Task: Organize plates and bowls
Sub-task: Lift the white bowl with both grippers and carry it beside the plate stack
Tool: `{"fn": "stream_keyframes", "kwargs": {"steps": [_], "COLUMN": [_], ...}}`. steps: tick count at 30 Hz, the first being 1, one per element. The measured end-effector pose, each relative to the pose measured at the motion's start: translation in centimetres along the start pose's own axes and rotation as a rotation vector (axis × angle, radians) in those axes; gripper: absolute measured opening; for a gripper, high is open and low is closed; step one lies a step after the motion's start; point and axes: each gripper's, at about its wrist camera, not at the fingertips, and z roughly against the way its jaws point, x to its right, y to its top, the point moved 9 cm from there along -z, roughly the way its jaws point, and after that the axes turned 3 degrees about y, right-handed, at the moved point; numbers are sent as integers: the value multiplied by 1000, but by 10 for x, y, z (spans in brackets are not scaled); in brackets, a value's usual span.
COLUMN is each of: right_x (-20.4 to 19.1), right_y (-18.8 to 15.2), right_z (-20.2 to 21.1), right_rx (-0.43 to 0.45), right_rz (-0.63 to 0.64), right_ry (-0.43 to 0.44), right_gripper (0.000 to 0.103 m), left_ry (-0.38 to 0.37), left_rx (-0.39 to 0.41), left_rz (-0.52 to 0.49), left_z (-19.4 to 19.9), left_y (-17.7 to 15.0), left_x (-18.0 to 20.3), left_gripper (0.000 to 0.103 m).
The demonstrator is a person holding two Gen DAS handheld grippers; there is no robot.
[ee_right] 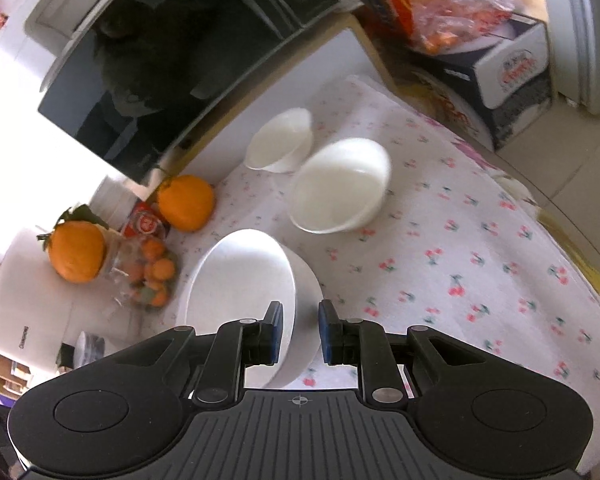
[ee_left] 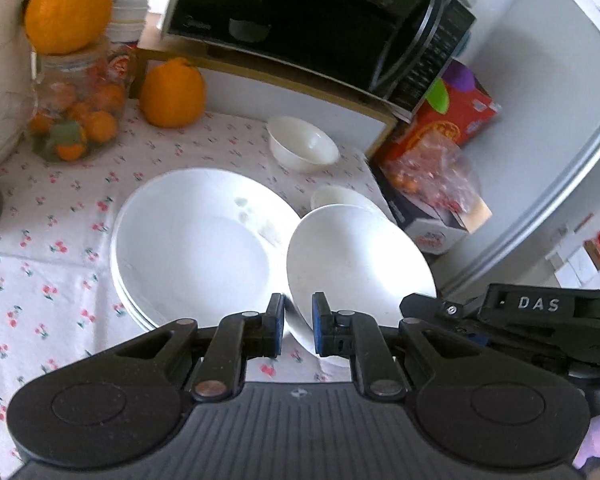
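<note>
**Carrying a deep plate by its rim between two grippers**

Clamped on the near rim of a white deep plate (ee_left: 360, 264), at lower centre of the left wrist view, is the left gripper (ee_left: 298, 304). Its jaws are drawn in almost fully, with the thin edge pinched between the blue pads. The right gripper (ee_right: 300, 312) is likewise clenched on a white rim at lower centre of its own view. In the left wrist view its tip is seen at the plate's right edge, so one plate is judged to be shared by both.

The plate is held tilted and clear of the flowered tablecloth (ee_left: 40, 280), just right of a stack of large plates (ee_left: 196, 240) at the middle of the frame. A rim grip is probably used because the plate is too wide and shallow to be spanned, and two grips keep it from swinging.

A small bowl (ee_left: 304, 144) stands at upper centre below the microwave (ee_left: 300, 20). A second bowl (ee_left: 340, 197) is partly hidden behind the held plate. Both bowls are well apart from the stack, so it is judged that plates are being gathered on one side and bowls on the other
</note>
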Motion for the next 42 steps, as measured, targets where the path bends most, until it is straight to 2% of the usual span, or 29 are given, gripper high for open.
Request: {"fn": "stream_keyframes", "kwargs": {"steps": [7,14,22,28,42], "right_x": [12,38,57,69,79], "right_y": [-3,-2,-1,-3,-4], "right_z": [13,7,3,-3,-13], "right_rx": [6,-62,-86,-113,-141], "right_rz": [50,-9,-13,-37,-68], "right_ry": [-66,-106,-163,-181,-200], "right_gripper": [19,19,20,21,22], "left_ry": [-27,-45,-51,-48,-60], "left_rx": [-54,-106,-157,-197,-218], "left_rz": [-20,-30,-62,-64,-76], "left_z": [-10,-20,-32,-40,-44], "left_y": [-18,-32,-47,-55,-57], "left_x": [10,20,31,32,35], "left_gripper": [13,13,14,14,17]}}
